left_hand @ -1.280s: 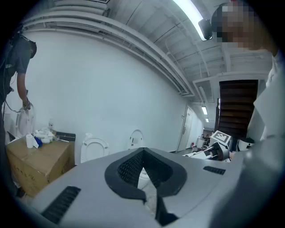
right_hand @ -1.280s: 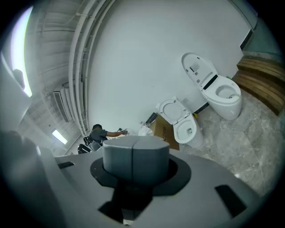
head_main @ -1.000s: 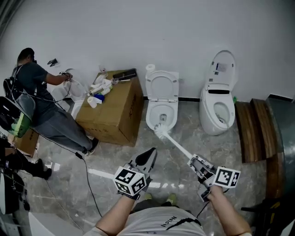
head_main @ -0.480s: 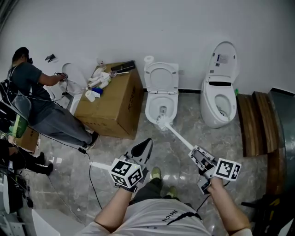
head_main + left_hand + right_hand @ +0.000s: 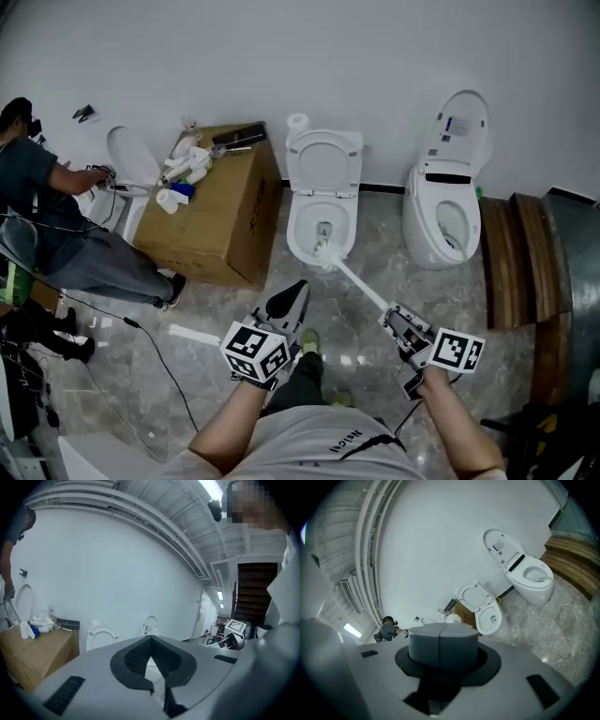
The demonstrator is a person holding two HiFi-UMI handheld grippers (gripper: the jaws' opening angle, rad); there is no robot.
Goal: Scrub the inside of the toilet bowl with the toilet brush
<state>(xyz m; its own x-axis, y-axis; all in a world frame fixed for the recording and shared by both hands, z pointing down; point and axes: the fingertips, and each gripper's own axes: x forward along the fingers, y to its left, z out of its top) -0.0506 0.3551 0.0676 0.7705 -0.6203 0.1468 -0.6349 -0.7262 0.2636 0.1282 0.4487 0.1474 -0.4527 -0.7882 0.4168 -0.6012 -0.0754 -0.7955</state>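
Note:
A white toilet stands against the wall with its lid up. The white toilet brush has its head at the front of the bowl, and its handle slants down-right to my right gripper, which is shut on the handle's end. In the right gripper view the pads are pressed together and the same toilet lies ahead. My left gripper hovers over the floor in front of the toilet, shut and empty. The left gripper view shows its jaws closed to a point, with the toilet beyond.
A cardboard box with bottles and rags on top stands left of the toilet. A second toilet is to the right, with wooden planks beyond it. A person crouches at far left, and a cable trails across the floor.
The view has shifted and the toilet now sits slightly nearer. The brush head has moved a little further over the front of the bowl. Both grippers keep their state.

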